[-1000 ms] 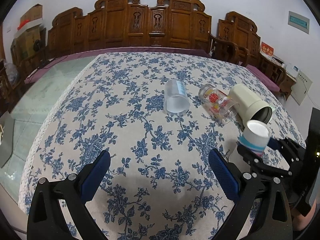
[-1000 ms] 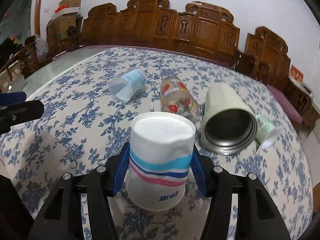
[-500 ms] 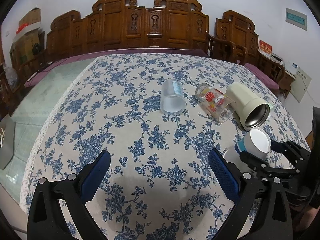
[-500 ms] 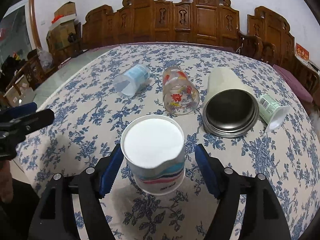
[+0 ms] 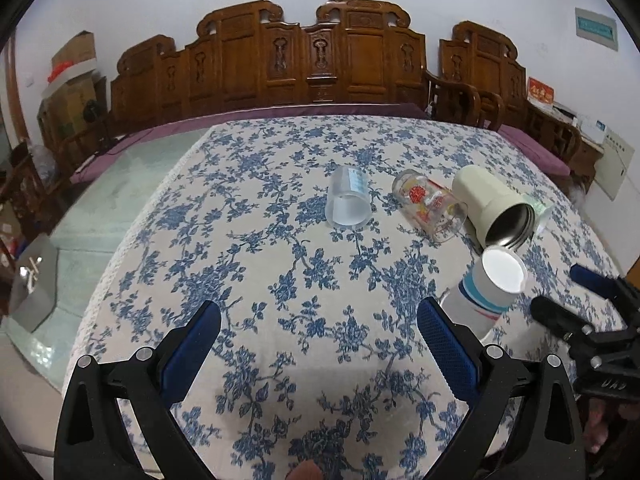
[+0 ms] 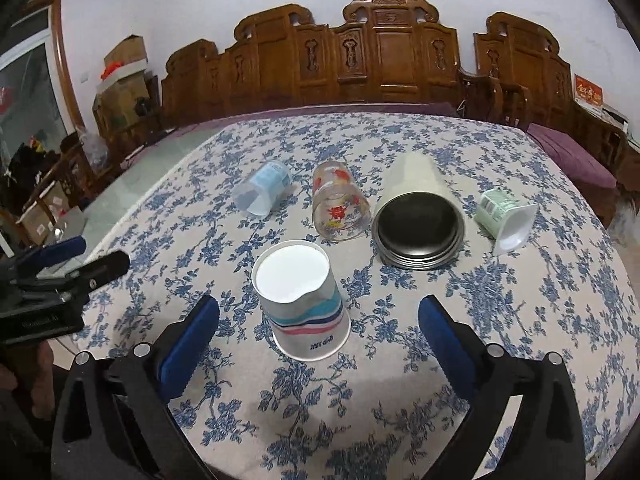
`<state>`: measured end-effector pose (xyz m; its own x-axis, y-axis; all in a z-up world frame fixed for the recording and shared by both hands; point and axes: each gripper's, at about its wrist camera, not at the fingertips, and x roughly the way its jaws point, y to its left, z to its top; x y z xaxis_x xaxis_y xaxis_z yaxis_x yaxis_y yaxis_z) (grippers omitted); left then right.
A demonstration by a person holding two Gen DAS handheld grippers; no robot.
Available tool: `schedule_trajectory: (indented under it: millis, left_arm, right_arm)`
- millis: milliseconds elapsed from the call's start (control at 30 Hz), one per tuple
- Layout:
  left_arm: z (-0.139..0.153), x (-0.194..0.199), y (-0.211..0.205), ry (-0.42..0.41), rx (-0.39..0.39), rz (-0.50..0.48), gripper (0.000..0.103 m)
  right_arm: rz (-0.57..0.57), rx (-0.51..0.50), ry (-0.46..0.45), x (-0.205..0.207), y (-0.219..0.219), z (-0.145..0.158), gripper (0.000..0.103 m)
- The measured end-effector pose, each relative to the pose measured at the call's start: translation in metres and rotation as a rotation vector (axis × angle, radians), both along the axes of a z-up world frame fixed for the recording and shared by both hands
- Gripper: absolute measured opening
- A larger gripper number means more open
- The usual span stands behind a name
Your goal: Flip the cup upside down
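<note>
A white paper cup [image 6: 304,304] with blue and pink stripes stands upside down on the flowered tablecloth, base up. It also shows in the left wrist view [image 5: 486,292] at the right. My right gripper [image 6: 319,322] is open, its blue pads either side of the cup and drawn back from it, not touching. My left gripper [image 5: 319,328] is open and empty over the cloth, left of the cup. The right gripper's fingers [image 5: 560,316] show at the right edge of the left wrist view.
Lying on their sides behind the paper cup: a clear plastic cup [image 6: 264,194], a printed glass [image 6: 338,206], a cream steel tumbler [image 6: 418,216] and a small green pot [image 6: 506,218]. Carved wooden chairs [image 6: 392,56] line the far side. The left gripper's fingers [image 6: 68,268] show at the left.
The right gripper set the paper cup down base up, opened and pulled back from it. The left gripper stayed open and nearly still.
</note>
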<state>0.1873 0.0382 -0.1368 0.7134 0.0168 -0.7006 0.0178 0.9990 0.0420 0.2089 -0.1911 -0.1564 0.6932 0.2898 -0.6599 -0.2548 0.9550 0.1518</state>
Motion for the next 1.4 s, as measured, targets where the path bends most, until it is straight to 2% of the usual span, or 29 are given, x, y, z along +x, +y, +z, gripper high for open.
schedule_trajectory:
  millis: [200, 500, 700, 833, 1000, 1167, 1400]
  left_arm:
    - [-0.002, -0.018, -0.009, 0.026, 0.042, 0.022, 0.095]
    - [0.003, -0.052, -0.026, 0.035, 0.027, -0.006, 0.095]
    - [0.031, -0.077, -0.038, -0.025, 0.02, -0.028, 0.095]
    - [0.057, -0.096, -0.045, -0.08, 0.017, -0.038, 0.095]
    - [0.095, -0.128, -0.049, -0.201, 0.011, -0.031, 0.095]
    - [0.123, -0.151, -0.053, -0.275, 0.028, -0.033, 0.095]
    - [0.136, -0.165, -0.055, -0.305, 0.024, -0.035, 0.095]
  right_arm:
    - [-0.02, 0.018, -0.011, -0.016, -0.011, 0.01, 0.1]
    - [-0.044, 0.052, -0.034, -0.049, -0.032, 0.021, 0.1]
    - [-0.063, 0.067, -0.087, -0.073, -0.044, 0.043, 0.1]
    - [-0.079, 0.068, -0.164, -0.098, -0.052, 0.069, 0.1]
    - [-0.088, 0.056, -0.271, -0.132, -0.057, 0.104, 0.1]
    - [-0.089, 0.051, -0.347, -0.159, -0.062, 0.134, 0.1]
    - [-0.1, 0.053, -0.371, -0.172, -0.065, 0.149, 0.1]
